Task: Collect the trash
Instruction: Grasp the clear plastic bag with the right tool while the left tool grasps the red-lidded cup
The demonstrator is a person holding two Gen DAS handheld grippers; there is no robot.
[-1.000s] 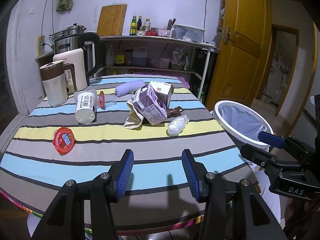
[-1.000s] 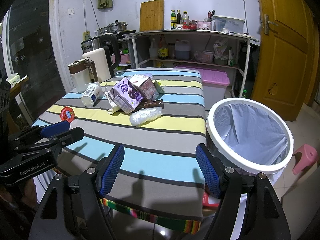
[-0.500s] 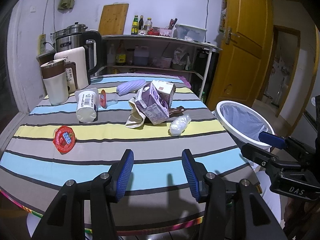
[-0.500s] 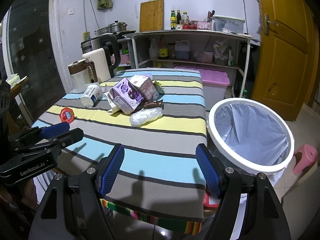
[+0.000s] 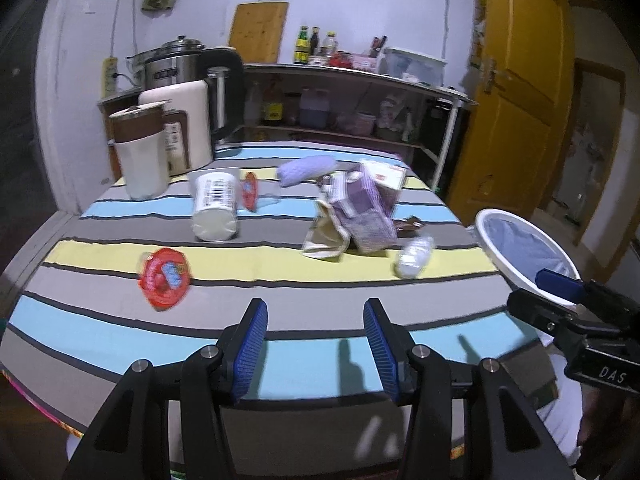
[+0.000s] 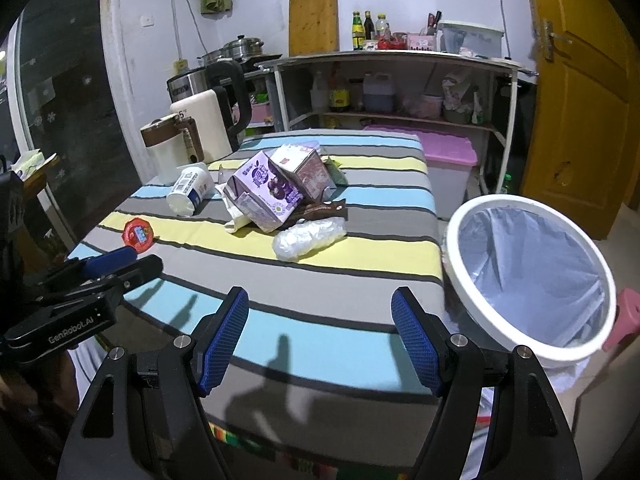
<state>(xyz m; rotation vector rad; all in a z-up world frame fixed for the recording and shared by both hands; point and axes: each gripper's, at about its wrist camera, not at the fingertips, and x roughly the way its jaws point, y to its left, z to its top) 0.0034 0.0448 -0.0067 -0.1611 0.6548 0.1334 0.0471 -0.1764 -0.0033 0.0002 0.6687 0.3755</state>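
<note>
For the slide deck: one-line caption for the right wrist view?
Open right claw over striped table; purple carton, crumpled plastic ahead, lined bin alongside.

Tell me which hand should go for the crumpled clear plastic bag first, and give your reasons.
Right. The right gripper is open and empty, the plastic bag lies almost straight ahead of it, and the bin stands on its side. The left gripper sits nearer the red lid.

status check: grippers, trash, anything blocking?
Left hand-held gripper open, empty. Right hand-held gripper open, empty. Purple carton, crumpled plastic, red lid on table; bin empty. Path clear.
</note>
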